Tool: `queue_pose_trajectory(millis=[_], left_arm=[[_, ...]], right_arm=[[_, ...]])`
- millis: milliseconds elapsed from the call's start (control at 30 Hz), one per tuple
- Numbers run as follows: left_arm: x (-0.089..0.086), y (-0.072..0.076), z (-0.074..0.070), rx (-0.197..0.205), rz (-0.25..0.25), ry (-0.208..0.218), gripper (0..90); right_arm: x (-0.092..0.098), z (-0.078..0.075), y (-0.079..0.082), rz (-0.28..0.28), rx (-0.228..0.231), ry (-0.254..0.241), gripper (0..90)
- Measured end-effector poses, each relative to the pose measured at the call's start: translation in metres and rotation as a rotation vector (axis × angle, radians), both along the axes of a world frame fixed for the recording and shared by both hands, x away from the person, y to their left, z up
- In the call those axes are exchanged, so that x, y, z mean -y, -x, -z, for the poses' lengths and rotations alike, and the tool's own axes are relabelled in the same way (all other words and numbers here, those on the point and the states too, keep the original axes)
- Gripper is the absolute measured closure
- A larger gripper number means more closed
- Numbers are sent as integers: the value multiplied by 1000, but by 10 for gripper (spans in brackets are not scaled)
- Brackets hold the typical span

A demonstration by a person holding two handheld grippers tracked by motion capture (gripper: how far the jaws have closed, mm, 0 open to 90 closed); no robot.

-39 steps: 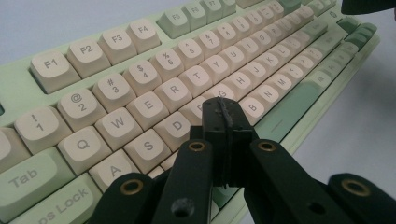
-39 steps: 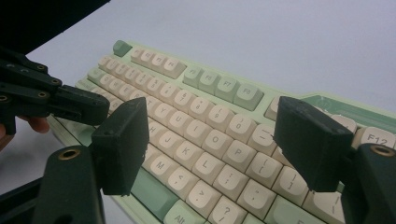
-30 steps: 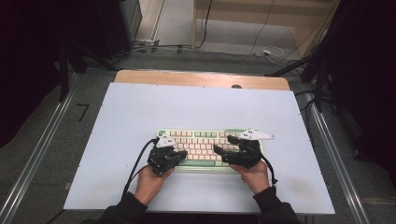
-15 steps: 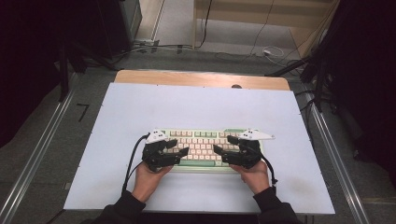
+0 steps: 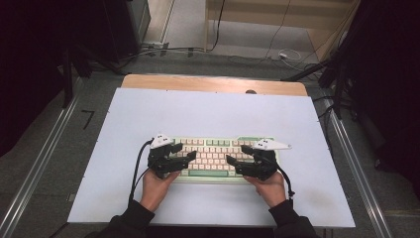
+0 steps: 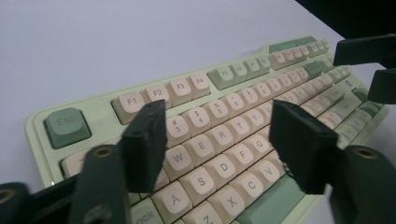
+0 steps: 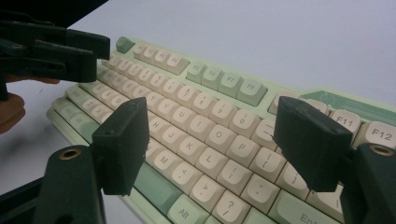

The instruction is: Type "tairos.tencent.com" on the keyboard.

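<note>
A pale green keyboard (image 5: 213,154) with cream and green keys lies flat at the near middle of the table. My left gripper (image 5: 187,151) hovers over its left end, pointing right. In the left gripper view it (image 6: 217,116) stands open above the W, E, R, T keys, its jaws having just been opening, with nothing between them. My right gripper (image 5: 236,154) is over the keyboard's right half, pointing left. It (image 7: 212,112) stands open above the letter keys near O and P, holding nothing. Each gripper view shows the other gripper farther off.
The keyboard rests on a pale blue-white tabletop (image 5: 213,114) with a wooden strip (image 5: 213,83) along its far edge. Metal rails (image 5: 47,163) run along both sides. Cables (image 5: 277,52) lie on the floor beyond the table.
The left gripper's jaws have gone from shut to open, and it has shifted slightly left over the keyboard. The right gripper and the keyboard have not moved.
</note>
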State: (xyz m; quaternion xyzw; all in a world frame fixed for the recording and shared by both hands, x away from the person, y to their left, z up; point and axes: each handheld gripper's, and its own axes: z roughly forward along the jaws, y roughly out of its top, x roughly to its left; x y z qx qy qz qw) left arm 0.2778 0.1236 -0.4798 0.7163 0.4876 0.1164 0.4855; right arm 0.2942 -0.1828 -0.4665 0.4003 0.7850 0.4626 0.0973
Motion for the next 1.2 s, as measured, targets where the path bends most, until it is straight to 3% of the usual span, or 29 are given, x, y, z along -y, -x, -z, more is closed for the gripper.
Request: queue_pose_trajectory(millis=[200, 267, 900, 1200], left_arm=[[0, -1, 0, 7, 27, 5, 812], [1, -3, 2, -6, 29, -14, 899], [11, -14, 11, -74, 29, -81, 900], [13, -16, 11, -94, 26, -89, 900]], right_arm=[[-2, 1, 1, -6, -5, 2, 251], [-3, 2, 0, -9, -5, 4, 251], [-6, 4, 0, -16, -10, 11, 251], [-6, 4, 0, -16, -11, 12, 252]])
